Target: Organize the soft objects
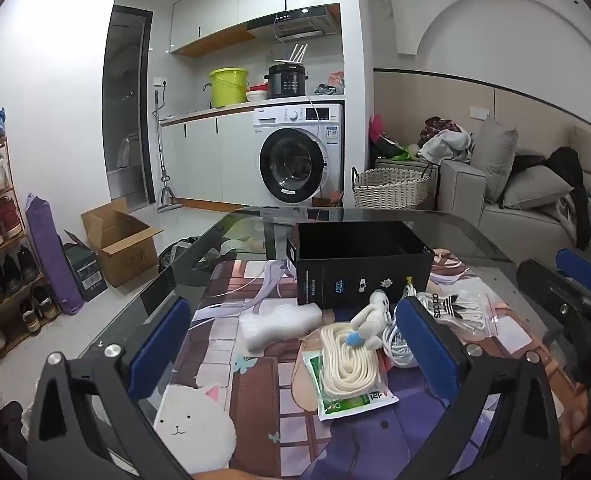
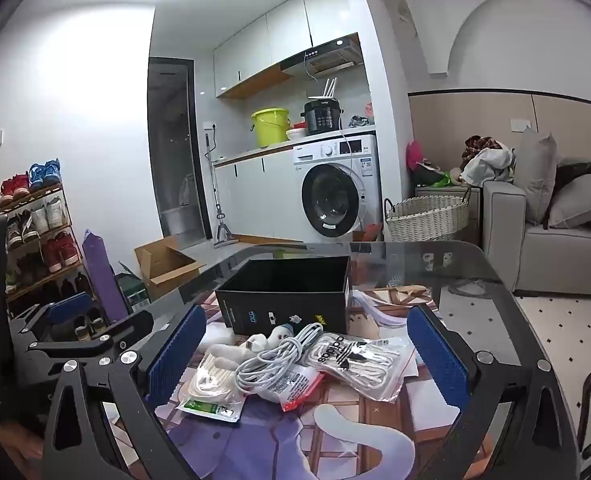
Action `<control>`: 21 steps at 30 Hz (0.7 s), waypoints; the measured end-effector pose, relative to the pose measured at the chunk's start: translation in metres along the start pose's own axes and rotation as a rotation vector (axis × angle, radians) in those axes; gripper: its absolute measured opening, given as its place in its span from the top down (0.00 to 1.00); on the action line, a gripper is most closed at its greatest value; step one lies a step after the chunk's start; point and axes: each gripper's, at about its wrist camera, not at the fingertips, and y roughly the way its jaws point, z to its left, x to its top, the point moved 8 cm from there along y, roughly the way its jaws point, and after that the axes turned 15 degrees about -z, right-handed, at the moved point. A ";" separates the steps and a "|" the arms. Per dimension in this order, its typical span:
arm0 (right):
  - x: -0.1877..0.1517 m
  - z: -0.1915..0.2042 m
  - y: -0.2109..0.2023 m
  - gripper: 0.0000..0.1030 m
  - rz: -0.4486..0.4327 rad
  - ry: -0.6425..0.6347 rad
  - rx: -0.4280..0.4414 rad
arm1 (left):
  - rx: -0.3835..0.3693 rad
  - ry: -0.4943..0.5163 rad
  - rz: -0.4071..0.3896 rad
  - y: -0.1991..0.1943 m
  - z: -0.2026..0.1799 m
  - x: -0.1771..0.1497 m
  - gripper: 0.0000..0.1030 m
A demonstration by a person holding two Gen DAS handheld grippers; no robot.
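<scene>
Now both grippers hover open over a heap of soft things on the table.

Seen from the left wrist, the left gripper (image 1: 295,340) holds nothing, jaws wide apart; the right gripper (image 2: 307,356) is likewise spread and bare. Between the left jaws lie a coiled cream rope (image 1: 345,360) on a green packet (image 1: 351,400), a small plush toy (image 1: 371,314) touching it at 1 o'clock, and a white cable (image 2: 279,356). An open black box (image 1: 361,264) stands at 12 o'clock on the table (image 1: 475,236).
</scene>
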 end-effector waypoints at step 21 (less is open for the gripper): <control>-0.001 0.005 0.000 0.01 -0.011 -0.030 0.005 | -0.013 -0.062 0.010 0.001 0.000 0.001 0.00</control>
